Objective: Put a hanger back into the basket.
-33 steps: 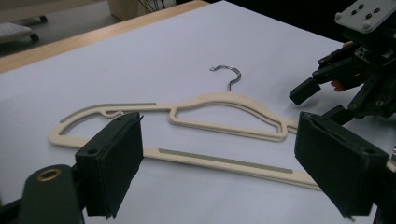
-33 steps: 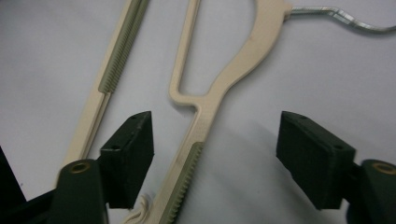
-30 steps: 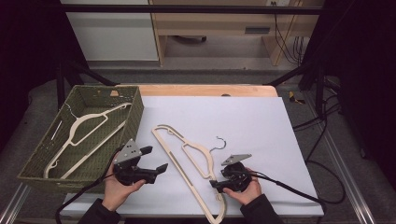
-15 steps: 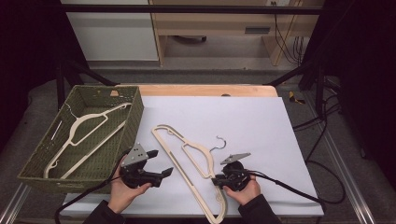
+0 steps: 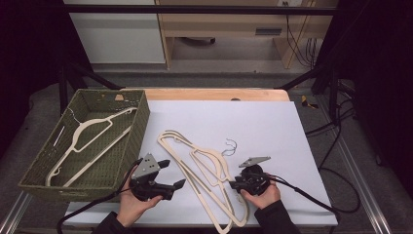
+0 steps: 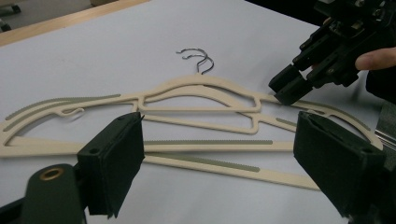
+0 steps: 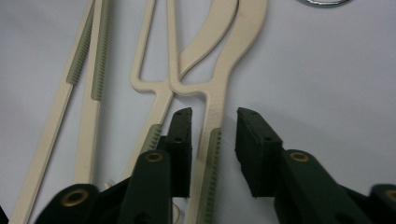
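Note:
Two cream hangers (image 5: 194, 179) lie stacked on the white table top, their metal hooks (image 5: 229, 146) pointing right. My right gripper (image 5: 234, 185) is open at their near end. In the right gripper view its jaws (image 7: 214, 126) straddle one hanger arm (image 7: 220, 84) with a gap on each side. My left gripper (image 5: 174, 173) stands wide open, left of the hangers and off them. In the left gripper view the hangers (image 6: 201, 84) lie beyond its jaws (image 6: 215, 163), and the right gripper (image 6: 299, 84) sits at their far end.
A green woven basket (image 5: 141, 122) stands at the left with one cream hanger (image 5: 92, 129) inside. A wooden strip (image 5: 214, 94) borders the table's far edge. Cables (image 5: 311, 200) trail off to the right. Both hands are close to the front edge.
My left gripper has drifted a little to the right and toward the front edge. The right gripper has stayed at the hanger arm, and the hangers have not moved.

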Demonstrator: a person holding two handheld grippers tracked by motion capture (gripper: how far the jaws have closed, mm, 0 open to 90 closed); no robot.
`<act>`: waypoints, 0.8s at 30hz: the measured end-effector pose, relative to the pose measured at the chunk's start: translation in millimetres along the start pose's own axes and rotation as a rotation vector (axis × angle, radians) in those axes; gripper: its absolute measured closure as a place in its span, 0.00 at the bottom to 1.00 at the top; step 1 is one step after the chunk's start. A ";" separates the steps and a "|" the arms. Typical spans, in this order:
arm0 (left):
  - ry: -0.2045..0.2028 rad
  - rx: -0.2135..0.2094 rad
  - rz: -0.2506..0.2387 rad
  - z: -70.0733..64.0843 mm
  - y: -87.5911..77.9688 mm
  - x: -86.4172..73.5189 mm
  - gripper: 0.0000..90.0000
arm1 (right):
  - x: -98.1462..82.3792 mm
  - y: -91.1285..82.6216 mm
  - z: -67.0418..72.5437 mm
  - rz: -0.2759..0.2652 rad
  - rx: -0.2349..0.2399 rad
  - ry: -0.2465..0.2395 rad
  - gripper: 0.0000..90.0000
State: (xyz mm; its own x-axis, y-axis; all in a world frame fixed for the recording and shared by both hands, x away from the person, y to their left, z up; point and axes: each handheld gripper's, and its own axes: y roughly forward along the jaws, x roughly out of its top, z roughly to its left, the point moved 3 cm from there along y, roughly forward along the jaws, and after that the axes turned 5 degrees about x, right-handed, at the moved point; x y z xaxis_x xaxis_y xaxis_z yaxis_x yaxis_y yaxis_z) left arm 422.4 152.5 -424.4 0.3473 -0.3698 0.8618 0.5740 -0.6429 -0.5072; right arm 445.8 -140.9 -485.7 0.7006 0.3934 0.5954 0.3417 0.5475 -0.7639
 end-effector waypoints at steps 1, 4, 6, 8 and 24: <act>0.002 0.000 0.003 -1.1 1.9 -1.3 0.18 | 0.4 -1.1 1.3 -0.014 0.001 0.014 0.69; 0.002 0.004 0.027 -0.8 6.4 -4.2 0.18 | -2.1 2.5 1.3 0.009 -0.003 -0.003 0.65; 0.003 0.015 0.035 0.8 7.5 -4.8 0.18 | -3.7 4.5 3.1 0.017 -0.017 -0.021 0.66; -0.003 0.024 0.032 2.5 7.1 -4.3 0.18 | -4.2 4.2 2.9 0.025 -0.053 -0.025 0.73; -0.018 0.043 0.050 9.0 8.3 -4.0 0.17 | -1.1 -1.2 2.3 0.031 -0.056 -0.023 0.89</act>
State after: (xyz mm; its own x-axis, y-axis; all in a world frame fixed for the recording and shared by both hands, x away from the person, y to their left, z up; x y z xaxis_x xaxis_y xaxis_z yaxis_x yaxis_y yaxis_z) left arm 432.5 154.7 -432.1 0.3890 -0.3883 0.8354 0.5868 -0.5946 -0.5496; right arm 443.1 -140.3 -484.9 0.6972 0.4264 0.5762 0.3552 0.4927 -0.7944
